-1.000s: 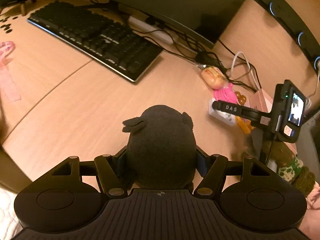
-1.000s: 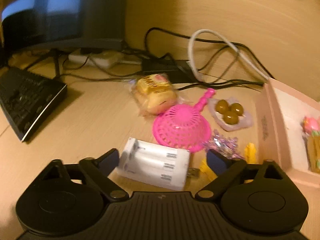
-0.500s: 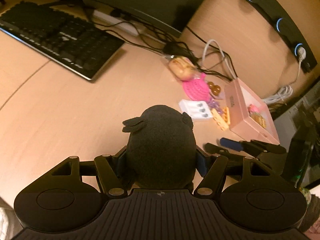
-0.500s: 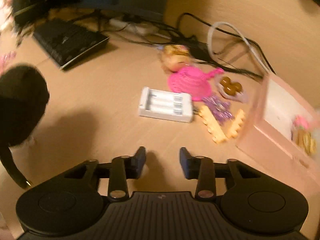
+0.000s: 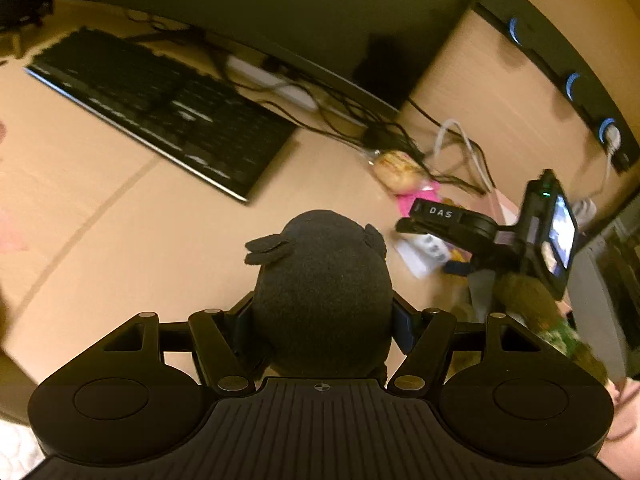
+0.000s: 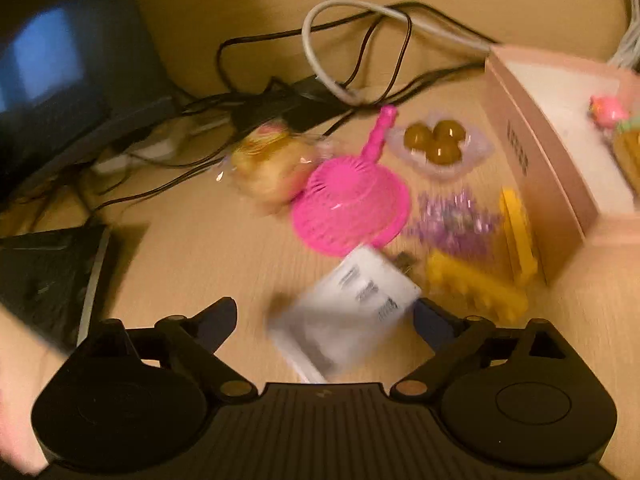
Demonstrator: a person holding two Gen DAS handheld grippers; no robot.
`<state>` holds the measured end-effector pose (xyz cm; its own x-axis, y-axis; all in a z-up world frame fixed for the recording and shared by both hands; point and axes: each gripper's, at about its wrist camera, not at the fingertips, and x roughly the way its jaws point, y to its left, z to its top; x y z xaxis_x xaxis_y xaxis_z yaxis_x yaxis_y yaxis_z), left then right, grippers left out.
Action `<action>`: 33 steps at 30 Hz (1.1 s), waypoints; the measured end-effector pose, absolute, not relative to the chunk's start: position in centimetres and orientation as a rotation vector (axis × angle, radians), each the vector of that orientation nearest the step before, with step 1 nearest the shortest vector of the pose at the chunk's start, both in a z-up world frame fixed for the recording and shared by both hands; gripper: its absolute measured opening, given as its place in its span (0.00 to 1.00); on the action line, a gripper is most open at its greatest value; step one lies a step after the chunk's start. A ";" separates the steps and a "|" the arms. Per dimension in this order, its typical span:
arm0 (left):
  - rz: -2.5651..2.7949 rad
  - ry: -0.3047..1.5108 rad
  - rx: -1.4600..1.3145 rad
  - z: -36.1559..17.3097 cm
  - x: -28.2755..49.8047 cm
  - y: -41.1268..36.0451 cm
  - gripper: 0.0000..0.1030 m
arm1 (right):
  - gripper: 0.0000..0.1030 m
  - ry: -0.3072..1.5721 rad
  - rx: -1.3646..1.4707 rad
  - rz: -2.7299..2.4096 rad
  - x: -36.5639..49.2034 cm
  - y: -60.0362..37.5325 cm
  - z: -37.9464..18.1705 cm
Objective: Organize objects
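My left gripper (image 5: 322,320) is shut on a dark grey plush toy (image 5: 322,288), held above the wooden desk. My right gripper (image 6: 326,314) is open, with a white battery charger (image 6: 344,312) lying between its fingers, blurred. Beyond it lie a pink toy strainer (image 6: 352,204), a wrapped bun (image 6: 272,164), a clear dish of brown balls (image 6: 438,144), purple glitter pieces (image 6: 456,218) and yellow comb-like pieces (image 6: 476,286). A pink open box (image 6: 532,160) stands at the right with small items inside. The right gripper also shows in the left wrist view (image 5: 452,220).
A black keyboard (image 5: 160,108) lies at the left under a monitor (image 5: 280,12). Cables (image 6: 352,40) and a power strip (image 5: 272,80) run along the wall behind the objects. A black wall rail with blue-ringed sockets (image 5: 572,80) is at the right.
The right gripper has moved forward and opened around the white charger. The left gripper, still holding the plush, has swung back left, so the keyboard is nearer.
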<state>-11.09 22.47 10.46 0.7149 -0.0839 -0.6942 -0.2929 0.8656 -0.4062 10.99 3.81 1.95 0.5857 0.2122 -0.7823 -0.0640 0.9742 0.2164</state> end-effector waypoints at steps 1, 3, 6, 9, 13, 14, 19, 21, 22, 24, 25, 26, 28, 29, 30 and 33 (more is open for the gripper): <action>0.131 0.773 -0.521 10.6 -11.3 22.9 0.69 | 0.94 0.916 0.135 0.144 11.3 4.5 1.8; 0.142 0.776 -0.514 10.8 -11.6 23.8 0.69 | 0.92 0.900 0.064 0.121 11.7 5.6 1.5; 0.137 0.783 -0.514 10.7 -11.3 24.7 0.69 | 0.69 0.876 -0.030 0.163 10.8 6.0 1.6; 0.104 0.802 -0.526 10.0 -10.4 24.8 0.69 | 0.46 0.864 -0.109 0.253 8.8 5.5 1.9; 0.014 0.831 -0.533 9.1 -8.7 23.5 0.69 | 0.46 0.875 -0.149 0.335 5.5 3.3 2.1; -0.009 0.838 -0.531 8.9 -8.3 23.0 0.69 | 0.46 0.877 -0.161 0.354 4.8 2.7 2.1; -0.107 0.878 -0.523 7.2 -6.5 20.4 0.69 | 0.47 0.866 -0.292 0.453 -0.2 -0.3 2.4; -0.132 0.894 -0.516 6.7 -5.9 19.3 0.69 | 0.58 0.833 -0.376 0.401 -2.0 -1.6 2.5; -0.144 0.899 -0.511 6.6 -5.7 18.7 0.69 | 0.66 0.821 -0.407 0.353 -2.6 -2.2 2.4; -0.165 0.901 -0.497 6.5 -5.5 17.6 0.69 | 0.74 0.817 -0.400 0.275 -3.4 -3.7 2.7; -0.175 0.901 -0.489 6.5 -5.3 17.2 0.69 | 0.80 0.827 -0.362 0.260 -3.7 -4.6 3.0; -0.188 0.900 -0.480 6.5 -5.2 16.7 0.69 | 0.84 0.839 -0.306 0.256 -4.0 -5.3 3.4; -0.205 0.912 -0.452 6.4 -4.8 15.7 0.69 | 0.85 0.869 -0.195 0.255 -4.3 -6.6 3.9; -0.210 0.921 -0.435 6.4 -4.6 15.4 0.69 | 0.85 0.878 -0.160 0.260 -4.4 -6.9 4.1; -0.214 0.929 -0.412 6.4 -4.3 14.8 0.69 | 0.85 0.877 -0.158 0.270 -4.5 -7.0 4.2; -0.213 0.933 -0.328 6.9 -4.0 13.5 0.69 | 0.85 0.841 -0.263 0.298 -4.4 -6.0 3.9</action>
<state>-3.97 13.49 6.94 0.5798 -0.3184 -0.7500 0.0377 0.9300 -0.3657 -4.38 -5.99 3.94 0.6298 0.1538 -0.7614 -0.3599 0.9264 -0.1105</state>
